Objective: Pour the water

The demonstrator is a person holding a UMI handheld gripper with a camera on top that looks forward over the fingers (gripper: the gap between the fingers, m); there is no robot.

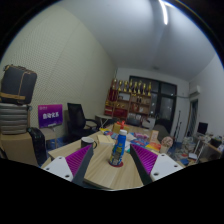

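The gripper [113, 160] has its jaws spread wide and holds nothing; the purple pads [77, 160] face inward on either side. Just ahead, standing between the fingers on the table [105, 172] with gaps both sides, is a bottle [119, 150] with an orange cap. This looks like the approach step, before any grasp. Next the jaws should ease forward around the bottle and close on its body. Beyond it are chairs [76, 122], stacked suitcases [15, 100] and a far shelf [133, 97]
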